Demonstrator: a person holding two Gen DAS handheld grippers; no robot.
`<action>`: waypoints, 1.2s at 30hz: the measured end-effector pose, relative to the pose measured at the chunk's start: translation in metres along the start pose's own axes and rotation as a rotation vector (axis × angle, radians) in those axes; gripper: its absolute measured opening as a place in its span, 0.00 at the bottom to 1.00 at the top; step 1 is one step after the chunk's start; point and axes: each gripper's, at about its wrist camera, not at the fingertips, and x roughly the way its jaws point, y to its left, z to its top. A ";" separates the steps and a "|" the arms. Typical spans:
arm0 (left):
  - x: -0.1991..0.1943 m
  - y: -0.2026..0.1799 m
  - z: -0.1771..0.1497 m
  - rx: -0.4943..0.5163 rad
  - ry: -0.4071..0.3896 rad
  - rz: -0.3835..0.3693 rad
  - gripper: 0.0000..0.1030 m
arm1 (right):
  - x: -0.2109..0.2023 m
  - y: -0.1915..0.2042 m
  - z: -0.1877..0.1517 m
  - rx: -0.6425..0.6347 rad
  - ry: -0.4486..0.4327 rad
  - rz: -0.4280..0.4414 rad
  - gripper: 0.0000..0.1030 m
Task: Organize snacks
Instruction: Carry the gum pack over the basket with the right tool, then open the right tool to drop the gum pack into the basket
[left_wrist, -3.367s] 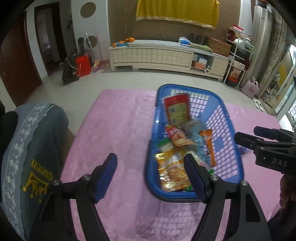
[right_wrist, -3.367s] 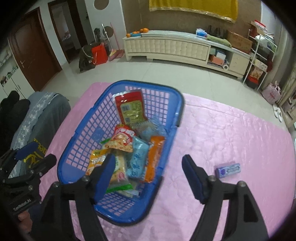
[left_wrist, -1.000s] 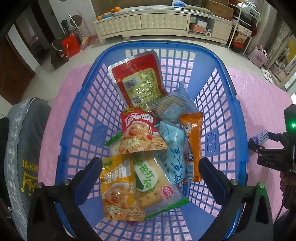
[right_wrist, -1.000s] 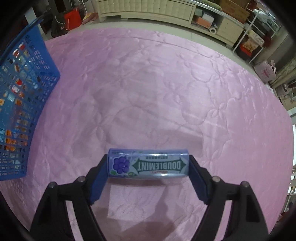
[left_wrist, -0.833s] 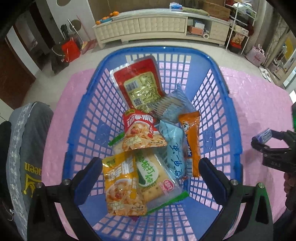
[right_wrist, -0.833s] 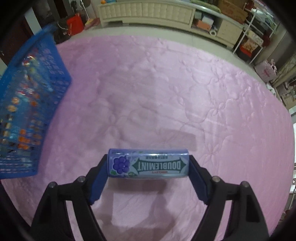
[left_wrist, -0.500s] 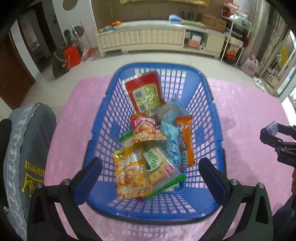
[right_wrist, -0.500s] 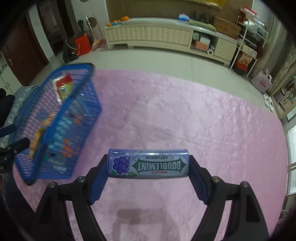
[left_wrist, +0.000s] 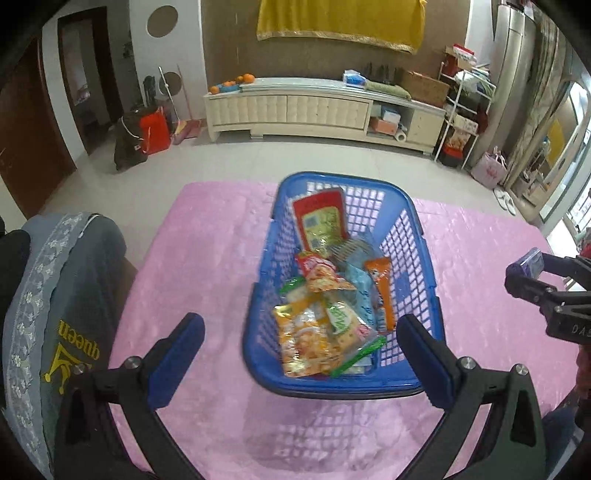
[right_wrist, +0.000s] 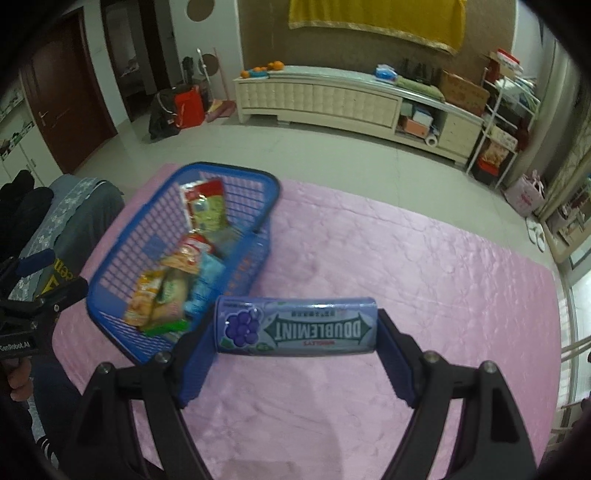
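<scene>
The right tool gripped the Doublemint gum pack crosswise above the pink worktop. The blue basket of snacks sat at ten o'clock. The left tool gaped wide, empty, over the basket's near rim.

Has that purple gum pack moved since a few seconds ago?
Yes. The gum pack lay on the pink cloth right of the blue basket; now the right gripper holds it lifted above the cloth.
</scene>
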 end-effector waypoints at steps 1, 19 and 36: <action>-0.001 0.006 0.001 -0.006 -0.004 0.005 1.00 | 0.001 0.008 0.002 -0.008 -0.004 0.005 0.81; 0.034 0.079 -0.005 -0.112 0.022 -0.004 1.00 | 0.064 0.093 0.032 -0.133 0.087 0.032 0.81; 0.034 0.077 -0.029 -0.080 0.014 0.016 1.00 | 0.083 0.114 0.019 -0.237 0.138 0.002 0.87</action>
